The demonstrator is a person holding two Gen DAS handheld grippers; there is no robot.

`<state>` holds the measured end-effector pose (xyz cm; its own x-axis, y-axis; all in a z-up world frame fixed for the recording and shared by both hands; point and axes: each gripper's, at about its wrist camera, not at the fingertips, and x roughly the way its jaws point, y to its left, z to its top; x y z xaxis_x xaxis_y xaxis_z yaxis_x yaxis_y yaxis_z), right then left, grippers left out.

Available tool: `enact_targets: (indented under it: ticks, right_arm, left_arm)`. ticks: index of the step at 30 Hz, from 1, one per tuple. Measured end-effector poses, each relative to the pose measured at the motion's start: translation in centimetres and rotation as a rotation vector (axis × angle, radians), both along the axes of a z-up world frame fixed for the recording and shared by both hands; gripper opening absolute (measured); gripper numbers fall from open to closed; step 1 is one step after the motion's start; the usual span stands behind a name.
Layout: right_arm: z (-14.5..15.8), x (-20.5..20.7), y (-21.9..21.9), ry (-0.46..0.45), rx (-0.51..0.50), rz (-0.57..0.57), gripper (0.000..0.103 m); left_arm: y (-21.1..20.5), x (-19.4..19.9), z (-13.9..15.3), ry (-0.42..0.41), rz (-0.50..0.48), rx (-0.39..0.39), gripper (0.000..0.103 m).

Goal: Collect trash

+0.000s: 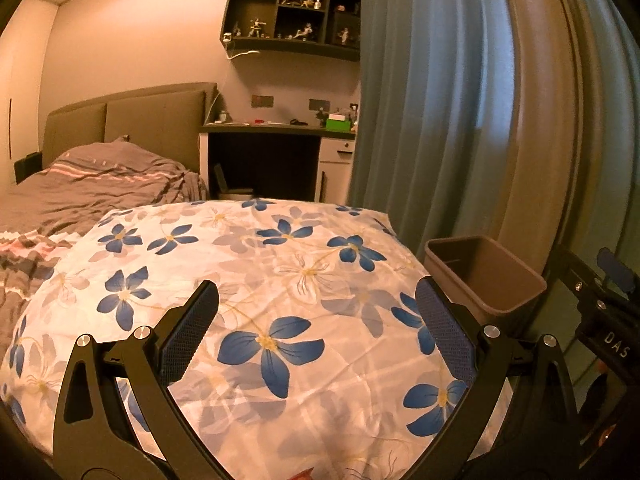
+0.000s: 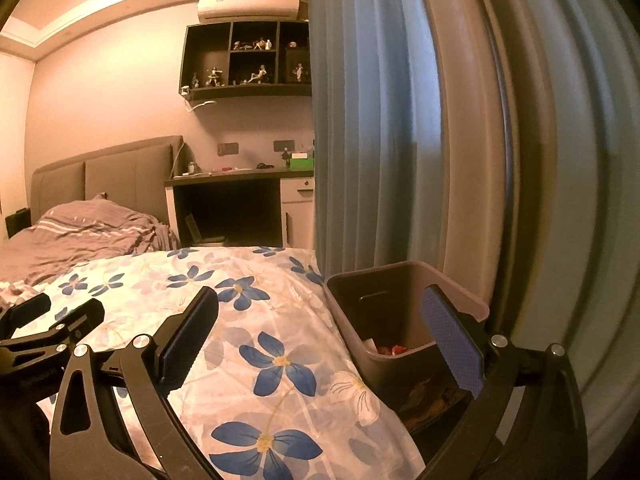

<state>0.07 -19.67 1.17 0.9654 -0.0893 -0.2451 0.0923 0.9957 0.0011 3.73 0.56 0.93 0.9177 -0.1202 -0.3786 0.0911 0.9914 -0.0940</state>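
Both jaws are held wide open and empty: left gripper (image 1: pixel 316 320) over the floral bedspread (image 1: pixel 248 280), right gripper (image 2: pixel 320 328) at the rim of the brown bin (image 2: pixel 404 300) beside the bed. Red and white trash (image 2: pixel 390 349) is seen inside the bin. No loose trash is visible on the bedspread, so a drop-off step is judged done and a search for more is called for; blue curtain (image 2: pixel 380 120) hangs behind the bin.

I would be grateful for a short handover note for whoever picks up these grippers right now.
Left hand-held gripper: open, empty, over the floral cover.
Right hand-held gripper: open, empty, at the bin's near rim.
Bin: beside the bed by the curtain, with red and white scraps inside.
Done: some trash binned.
Left: no trash visible on the cover; check elsewhere.
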Motion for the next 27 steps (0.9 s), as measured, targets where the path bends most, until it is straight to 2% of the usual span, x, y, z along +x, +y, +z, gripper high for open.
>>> enact_targets:
  ticks: [27]
  right_arm:
    - [0.10, -0.10, 0.44, 0.002, -0.001, 0.002, 0.097]
  left_arm:
    - [0.23, -0.15, -0.04, 0.002, 0.004, 0.002, 0.097]
